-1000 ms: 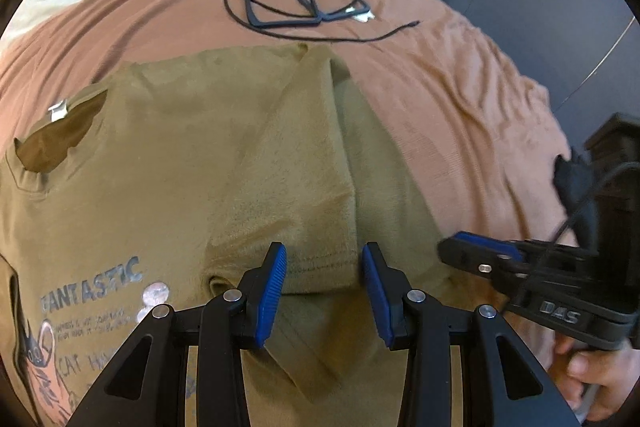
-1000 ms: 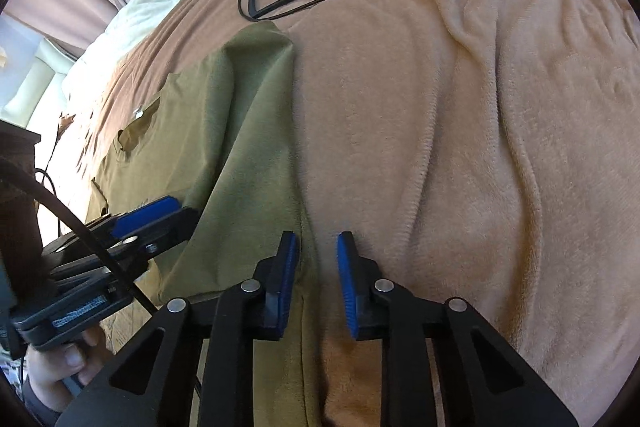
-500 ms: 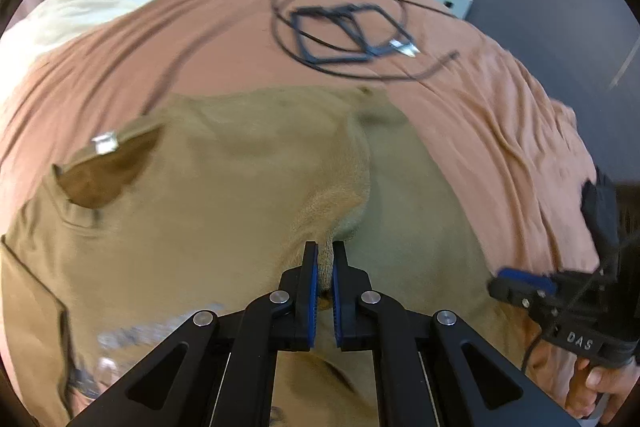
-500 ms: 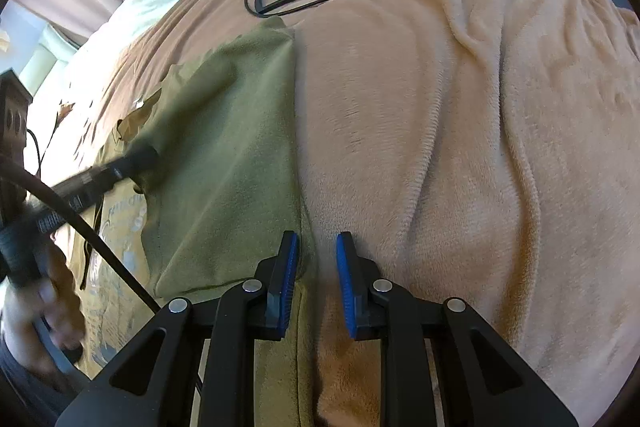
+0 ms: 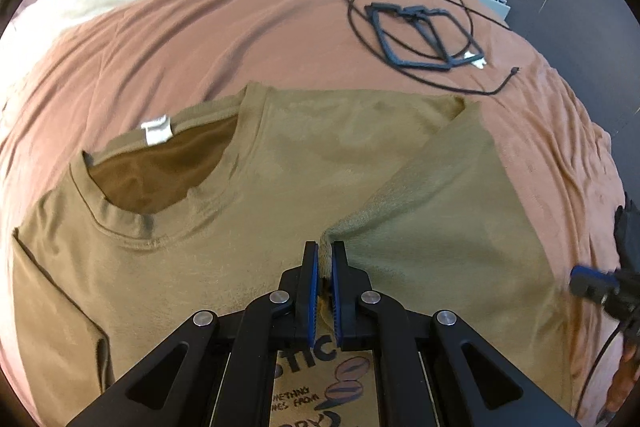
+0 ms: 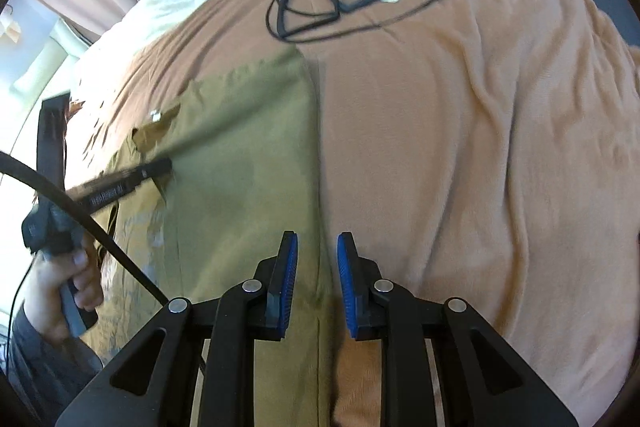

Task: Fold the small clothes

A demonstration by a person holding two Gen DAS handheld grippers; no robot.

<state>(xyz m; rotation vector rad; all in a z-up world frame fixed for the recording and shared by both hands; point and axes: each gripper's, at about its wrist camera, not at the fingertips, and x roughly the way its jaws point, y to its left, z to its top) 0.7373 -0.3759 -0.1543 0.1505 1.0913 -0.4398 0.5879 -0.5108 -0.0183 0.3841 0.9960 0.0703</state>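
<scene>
Pinching the sleeve hem of the olive-green cotton T-shirt [image 5: 248,227] spread flat on the brown fleece blanket [image 6: 460,127], the left gripper [image 5: 325,259] sits over the chest, while the right gripper [image 6: 317,259], jaws spread, hovers above the shirt's right edge.

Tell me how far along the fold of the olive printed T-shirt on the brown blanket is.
Early. Done: one side panel of the olive printed T-shirt lies turned inward over the front. In hand: the left gripper is shut on that folded edge, carrying it across the chest; the right gripper is open over the shirt's outer border. Left: the other sleeve is still spread flat, and no crosswise fold shows.
</scene>
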